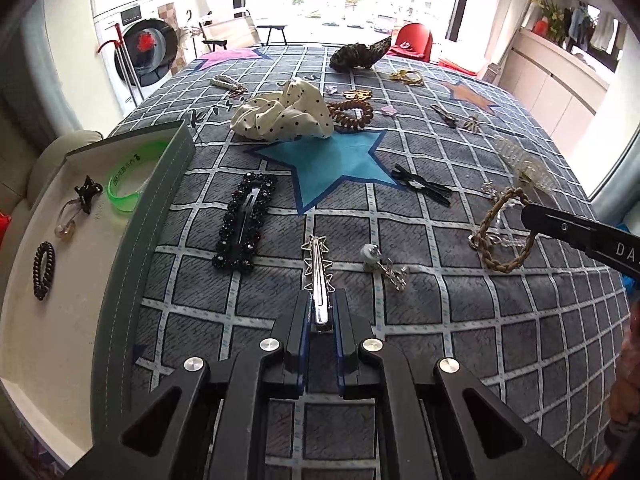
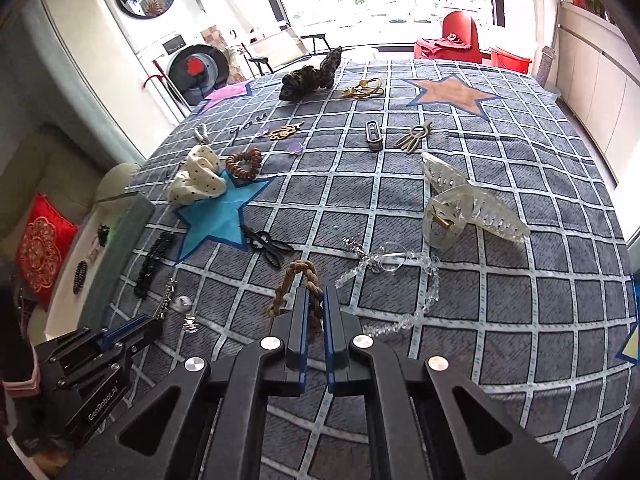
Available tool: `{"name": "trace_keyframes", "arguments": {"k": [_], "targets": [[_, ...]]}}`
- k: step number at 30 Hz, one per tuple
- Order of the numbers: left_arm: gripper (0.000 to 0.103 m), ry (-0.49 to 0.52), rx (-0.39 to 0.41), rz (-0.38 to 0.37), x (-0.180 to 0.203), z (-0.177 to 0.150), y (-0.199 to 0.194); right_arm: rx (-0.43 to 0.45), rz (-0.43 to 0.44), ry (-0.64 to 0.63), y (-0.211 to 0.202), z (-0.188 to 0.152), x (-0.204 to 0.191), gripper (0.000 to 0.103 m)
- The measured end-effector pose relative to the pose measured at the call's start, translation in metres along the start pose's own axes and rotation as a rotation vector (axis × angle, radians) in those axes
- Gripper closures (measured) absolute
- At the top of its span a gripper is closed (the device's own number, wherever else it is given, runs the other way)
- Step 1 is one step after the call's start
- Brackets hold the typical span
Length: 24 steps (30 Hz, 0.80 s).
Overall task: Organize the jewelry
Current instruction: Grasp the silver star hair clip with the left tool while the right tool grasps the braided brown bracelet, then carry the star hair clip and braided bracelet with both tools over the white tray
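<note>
My left gripper [image 1: 320,312] is clamped on one end of a silver hair clip [image 1: 319,272] with small wire stars along it; the clip points out over the checked blanket [image 1: 440,360]. My right gripper [image 2: 316,308] is pinched on a brown braided loop [image 2: 298,280], which hangs up off the cloth between the fingers.

On the left gripper's body, seen from the right wrist, I read "GenRobot.AI". On the right one, seen from the left wrist, only "DA" shows before the edge cuts it off. The green bangle [image 1: 128,184] carries dark printing too small to read, and stitched script on the blanket reads roughly "You".

The open grey box [image 1: 160,200] to my left holds four things: the green bangle, a black star clip [image 1: 86,192], a clear hair tie [image 1: 66,224] and a dark coil hair tie [image 1: 43,264].

Loose on the blanket I count two scrunchies, one white with dots [image 1: 284,114] and one dark patterned [image 1: 360,56], one brown coil tie [image 1: 352,114], one black beaded snap clip [image 1: 244,226], and two clear claw clips [image 2: 472,208] lying just beside each other. Three cloth stars show: blue [image 1: 336,164], orange [image 2: 452,94] and purple [image 1: 232,56].
</note>
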<state>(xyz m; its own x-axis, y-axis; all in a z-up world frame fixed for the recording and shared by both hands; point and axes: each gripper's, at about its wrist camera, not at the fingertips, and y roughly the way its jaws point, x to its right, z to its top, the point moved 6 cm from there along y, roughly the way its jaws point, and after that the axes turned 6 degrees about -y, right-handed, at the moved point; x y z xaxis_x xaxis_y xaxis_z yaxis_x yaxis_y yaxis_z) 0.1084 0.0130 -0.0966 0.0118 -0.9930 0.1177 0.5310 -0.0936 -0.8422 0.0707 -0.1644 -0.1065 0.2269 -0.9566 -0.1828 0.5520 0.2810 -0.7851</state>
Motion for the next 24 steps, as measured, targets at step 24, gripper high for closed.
{"name": "trace_keyframes", "arguments": {"k": [24], "targets": [[0.091, 0.007, 0.071, -0.082, -0.009, -0.028, -0.060, -0.017, 0.084, -0.017, -0.031, -0.043, -0.039, 0.096]]}}
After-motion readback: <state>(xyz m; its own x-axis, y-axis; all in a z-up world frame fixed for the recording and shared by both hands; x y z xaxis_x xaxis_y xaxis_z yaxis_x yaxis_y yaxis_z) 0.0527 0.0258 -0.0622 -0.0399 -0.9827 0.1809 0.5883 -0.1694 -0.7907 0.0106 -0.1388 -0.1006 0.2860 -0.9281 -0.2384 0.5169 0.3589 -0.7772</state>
